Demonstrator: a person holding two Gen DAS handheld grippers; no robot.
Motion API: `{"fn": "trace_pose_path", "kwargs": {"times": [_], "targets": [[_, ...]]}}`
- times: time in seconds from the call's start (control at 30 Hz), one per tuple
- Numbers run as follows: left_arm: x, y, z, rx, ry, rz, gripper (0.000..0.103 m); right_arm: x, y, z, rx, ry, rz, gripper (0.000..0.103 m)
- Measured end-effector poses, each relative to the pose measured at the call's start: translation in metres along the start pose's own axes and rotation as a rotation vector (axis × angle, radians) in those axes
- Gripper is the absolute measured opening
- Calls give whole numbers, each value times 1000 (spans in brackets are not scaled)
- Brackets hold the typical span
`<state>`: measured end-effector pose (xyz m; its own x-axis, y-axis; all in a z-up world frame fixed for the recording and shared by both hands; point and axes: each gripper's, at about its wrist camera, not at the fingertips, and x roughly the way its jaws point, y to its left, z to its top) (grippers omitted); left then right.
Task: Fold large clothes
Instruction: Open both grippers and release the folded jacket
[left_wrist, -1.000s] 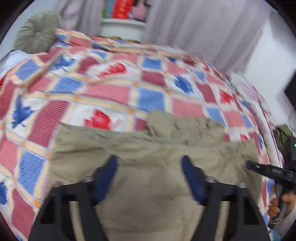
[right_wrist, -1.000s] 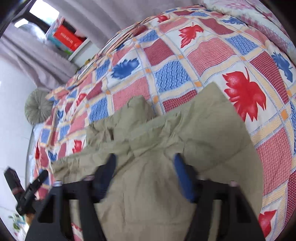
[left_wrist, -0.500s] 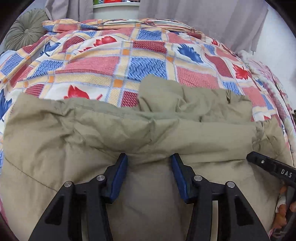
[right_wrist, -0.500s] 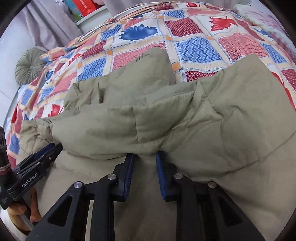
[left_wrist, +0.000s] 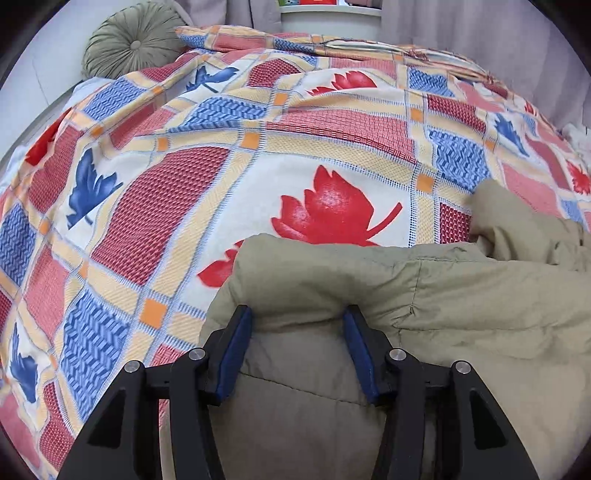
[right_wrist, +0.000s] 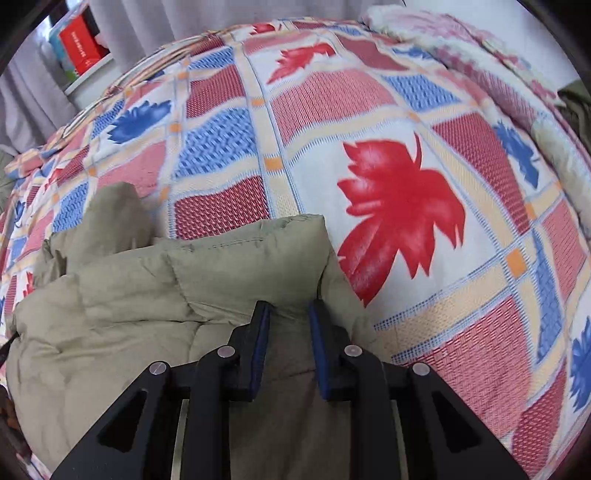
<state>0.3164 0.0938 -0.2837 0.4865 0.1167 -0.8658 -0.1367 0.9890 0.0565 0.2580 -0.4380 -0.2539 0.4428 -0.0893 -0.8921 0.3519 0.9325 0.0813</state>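
A puffy olive-khaki quilted jacket (left_wrist: 461, 302) lies on a bed spread with a checked red, blue and cream leaf-print blanket (left_wrist: 229, 177), at the near edge. The left gripper (left_wrist: 297, 325) stands over the jacket's left folded edge, its jaws to either side of the padded roll; the right gripper (right_wrist: 289, 314) stands over the right corner, jaws astride the fold there. A bunched part of the jacket (right_wrist: 114, 218) juts beyond the fold toward mid-bed. A round pleated grey-green cushion (left_wrist: 135, 44) sits at the bed's far left, beside a white shelf with books (right_wrist: 79, 55) behind the bed.
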Motion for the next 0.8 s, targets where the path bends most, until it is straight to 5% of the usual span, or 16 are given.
{"fn": "trace_pose_path", "kwargs": {"times": [0.33,0.53,0.8], "targets": [[11,-9,12,4,12,19,57,25,8,5,-14,5,-36,25],[-33,5,9,1,23,4,57,-18,9,0,30,-32,-25,37],[-87,17,-28,43,92,-43,58,-73,5,-36,77,-19,96,45]]}}
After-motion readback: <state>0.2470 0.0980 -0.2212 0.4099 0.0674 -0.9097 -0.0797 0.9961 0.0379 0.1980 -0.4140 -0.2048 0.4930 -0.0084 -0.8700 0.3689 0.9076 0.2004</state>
